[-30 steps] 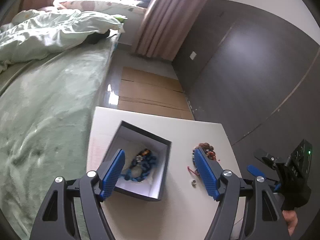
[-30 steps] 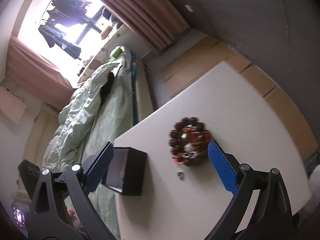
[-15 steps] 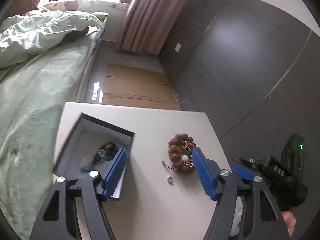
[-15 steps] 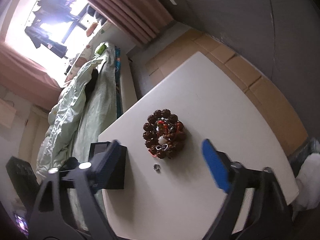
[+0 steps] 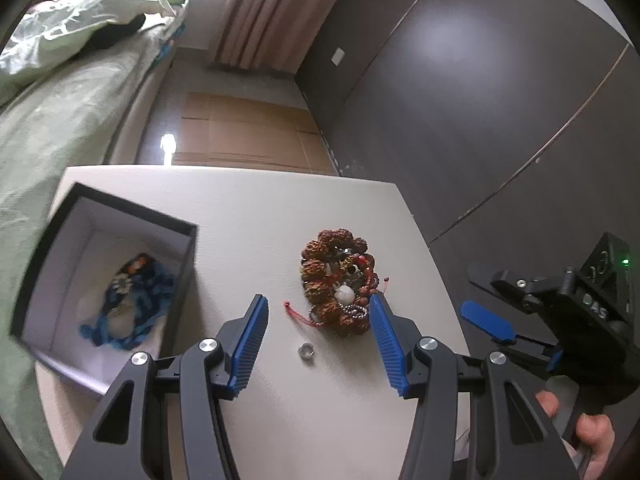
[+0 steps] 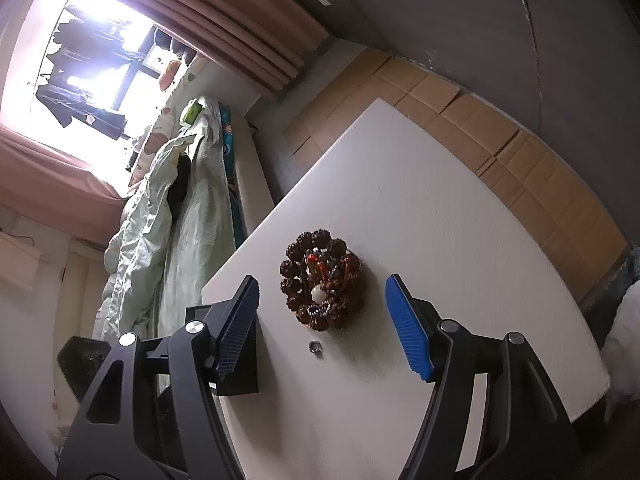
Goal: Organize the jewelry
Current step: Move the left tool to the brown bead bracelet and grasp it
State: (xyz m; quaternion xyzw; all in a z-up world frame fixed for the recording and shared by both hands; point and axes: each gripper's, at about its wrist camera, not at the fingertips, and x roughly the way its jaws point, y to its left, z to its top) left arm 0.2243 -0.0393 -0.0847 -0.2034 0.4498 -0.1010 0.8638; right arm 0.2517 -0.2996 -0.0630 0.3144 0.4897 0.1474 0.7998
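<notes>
A pile of brown bead bracelets (image 5: pixel 338 282) with red cord and a white bead lies on the white table (image 5: pixel 280 208); it also shows in the right wrist view (image 6: pixel 320 284). A small silver ring (image 5: pixel 306 350) lies just in front of it, seen too in the right wrist view (image 6: pixel 314 346). A black open box (image 5: pixel 60 236) at the left holds a blue bead necklace (image 5: pixel 132 308). My left gripper (image 5: pixel 316 344) is open and empty, hovering over the ring. My right gripper (image 6: pixel 324 328) is open and empty, just short of the pile; it shows at the right in the left wrist view (image 5: pixel 486 320).
A bed with green bedding (image 5: pixel 48 128) runs along the table's left side. Cardboard sheets (image 5: pixel 240 132) cover the floor beyond the table. A dark wall (image 5: pixel 480 100) stands at the right. The box's side (image 6: pixel 240 368) is by my right gripper's left finger.
My left gripper has swung right, from over the box to over the ring and bead pile. My right gripper has moved closer to the pile. Both stay open.
</notes>
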